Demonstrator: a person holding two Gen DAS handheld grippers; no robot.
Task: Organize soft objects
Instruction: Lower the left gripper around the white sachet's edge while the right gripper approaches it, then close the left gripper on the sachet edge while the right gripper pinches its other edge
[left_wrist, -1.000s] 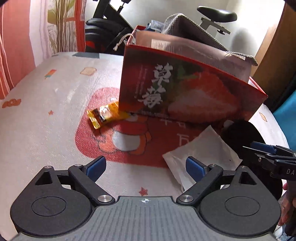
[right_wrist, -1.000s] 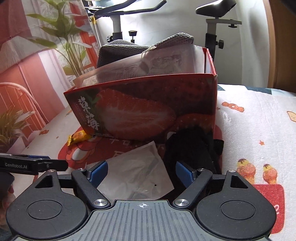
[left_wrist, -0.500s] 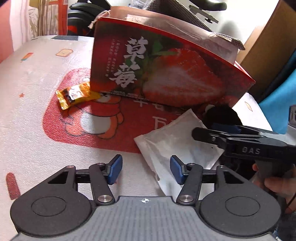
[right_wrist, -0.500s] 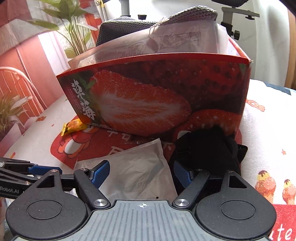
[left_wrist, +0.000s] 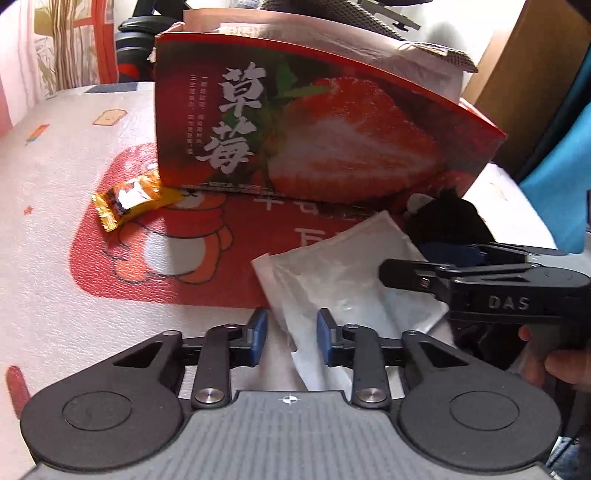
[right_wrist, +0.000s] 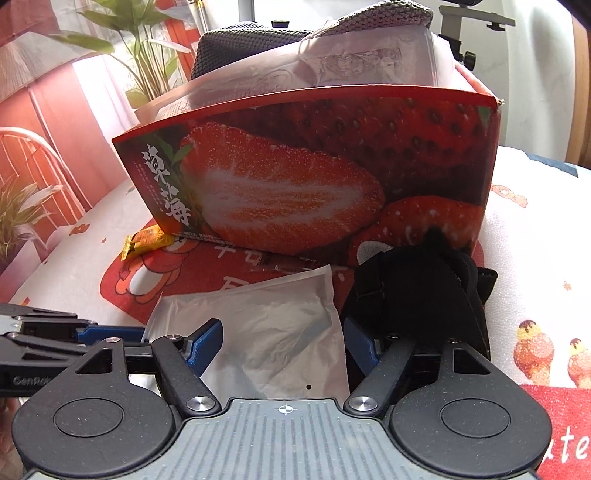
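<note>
Closing narrower than before, the left hand-held gripper straddles the white pouch's corner before the strawberry box; right hand-held gripper half-wide, closing slightly over the pouch

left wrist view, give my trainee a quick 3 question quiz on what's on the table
1. True or false: the yellow snack packet lies inside the strawberry box.
2. What lies between the fingers of the left hand-held gripper? A) white pouch B) black fabric item C) nothing
3. Which soft item lies directly to the right of the white pouch?

Key: 1. False, it lies on the table beside the box. 2. A; the jaws are closing. 3. The black fabric item.
</note>
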